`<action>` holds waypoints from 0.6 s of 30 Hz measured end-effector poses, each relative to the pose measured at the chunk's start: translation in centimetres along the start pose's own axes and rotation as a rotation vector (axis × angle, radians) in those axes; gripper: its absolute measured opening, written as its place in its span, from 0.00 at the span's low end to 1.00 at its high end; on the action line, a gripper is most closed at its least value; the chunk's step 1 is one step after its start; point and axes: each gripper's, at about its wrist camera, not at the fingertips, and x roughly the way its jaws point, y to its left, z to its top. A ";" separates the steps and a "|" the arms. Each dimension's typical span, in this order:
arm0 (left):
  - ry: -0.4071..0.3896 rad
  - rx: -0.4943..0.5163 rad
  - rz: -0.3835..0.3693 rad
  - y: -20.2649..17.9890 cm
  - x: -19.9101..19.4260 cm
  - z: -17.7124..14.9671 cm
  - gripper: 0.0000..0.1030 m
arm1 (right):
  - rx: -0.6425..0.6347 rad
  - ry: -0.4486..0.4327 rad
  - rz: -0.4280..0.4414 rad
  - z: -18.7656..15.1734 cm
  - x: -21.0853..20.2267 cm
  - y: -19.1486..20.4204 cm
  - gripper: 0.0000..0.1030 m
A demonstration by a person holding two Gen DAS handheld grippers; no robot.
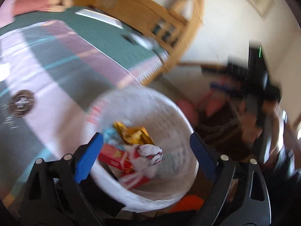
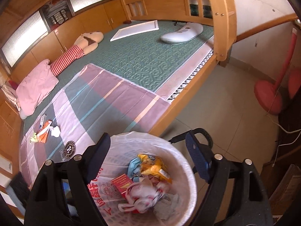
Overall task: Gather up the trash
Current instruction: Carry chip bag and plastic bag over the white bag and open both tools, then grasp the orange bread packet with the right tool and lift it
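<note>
Both tools hang over the white trash basket [image 2: 180,169] by the bed's near edge. The left tool [image 1: 146,156] gapes wide, nothing between its fingers; the right tool [image 2: 148,162] also stands open and empty. Wrappers [image 2: 154,169] fill the basket (more scraps [image 2: 47,130] lie on the bed's near corner).

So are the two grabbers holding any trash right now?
No. The left gripper and the right gripper are both open and empty, above the white bin with the trash in it.
</note>
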 end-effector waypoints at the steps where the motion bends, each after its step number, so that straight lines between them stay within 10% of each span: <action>1: -0.037 -0.036 0.045 1.5 -1.8 0.8 0.93 | -0.010 0.009 0.008 0.1 0.6 1.0 0.78; 9: -0.289 -0.362 0.607 15.4 -17.8 2.6 0.95 | -0.225 0.111 0.256 0.1 5.7 17.5 0.78; 18: -0.517 -0.888 0.749 26.5 -30.1 -4.0 0.95 | -0.360 0.259 0.558 -5.5 16.1 44.0 0.78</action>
